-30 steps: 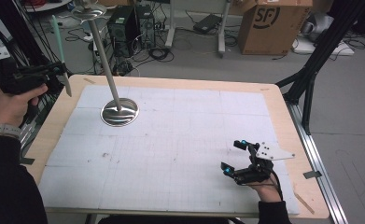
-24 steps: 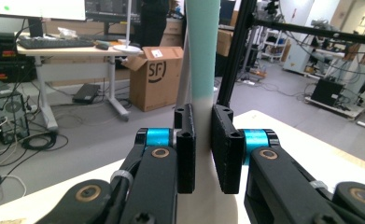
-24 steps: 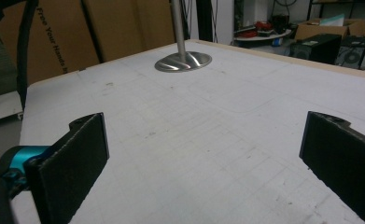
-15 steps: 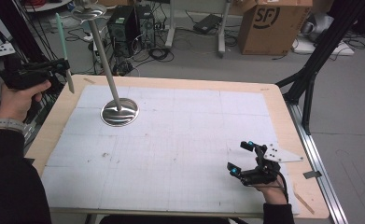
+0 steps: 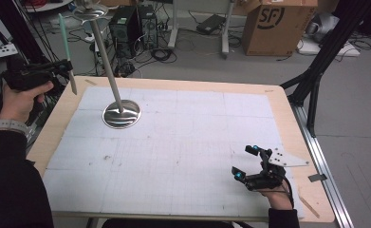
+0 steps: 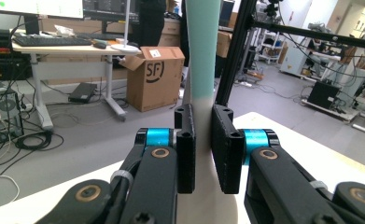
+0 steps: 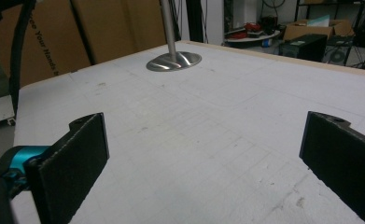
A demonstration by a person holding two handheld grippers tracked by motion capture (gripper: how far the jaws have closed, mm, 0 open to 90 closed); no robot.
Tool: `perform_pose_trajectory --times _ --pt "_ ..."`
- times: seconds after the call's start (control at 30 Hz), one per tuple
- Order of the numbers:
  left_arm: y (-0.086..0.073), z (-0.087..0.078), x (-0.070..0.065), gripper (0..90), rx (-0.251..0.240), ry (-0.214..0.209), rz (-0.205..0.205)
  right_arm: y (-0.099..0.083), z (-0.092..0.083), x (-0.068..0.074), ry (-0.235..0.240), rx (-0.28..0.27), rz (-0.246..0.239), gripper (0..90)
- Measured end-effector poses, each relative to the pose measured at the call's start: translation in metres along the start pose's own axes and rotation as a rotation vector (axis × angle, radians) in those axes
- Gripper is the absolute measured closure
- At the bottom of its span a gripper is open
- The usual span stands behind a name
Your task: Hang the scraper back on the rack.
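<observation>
Left tongs (image 5: 69,69) clamp rod (image 5: 65,50), upright, green end up | right tongs (image 5: 245,163) spread wide

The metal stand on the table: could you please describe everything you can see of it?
The metal stand looks like polished steel: a round, domed, shiny base resting on the white gridded table cover near its far left corner, a slim pole rising from it and leaning toward the top left of the high view, and a small round disc on top. No gripper touches it. The right gripper view shows the base and the lower pole.
</observation>
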State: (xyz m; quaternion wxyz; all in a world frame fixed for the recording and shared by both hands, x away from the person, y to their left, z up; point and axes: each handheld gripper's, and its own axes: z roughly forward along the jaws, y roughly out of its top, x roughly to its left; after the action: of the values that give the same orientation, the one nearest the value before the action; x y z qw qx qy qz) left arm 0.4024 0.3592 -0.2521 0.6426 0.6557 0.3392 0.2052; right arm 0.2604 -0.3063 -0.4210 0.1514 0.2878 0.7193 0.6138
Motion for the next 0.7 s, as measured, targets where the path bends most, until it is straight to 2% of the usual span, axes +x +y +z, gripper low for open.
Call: perform_pose_trajectory --times 0.5,0.7 --pt "0.000 0.007 -0.009 80.5 0.009 0.004 0.003 0.002 -0.001 0.000 0.002 -0.013 -0.002 0.3" --pt "-0.001 0.010 -0.011 80.5 0.008 0.013 -0.010 0.002 -0.001 0.000 0.002 -0.015 -0.004 0.3"
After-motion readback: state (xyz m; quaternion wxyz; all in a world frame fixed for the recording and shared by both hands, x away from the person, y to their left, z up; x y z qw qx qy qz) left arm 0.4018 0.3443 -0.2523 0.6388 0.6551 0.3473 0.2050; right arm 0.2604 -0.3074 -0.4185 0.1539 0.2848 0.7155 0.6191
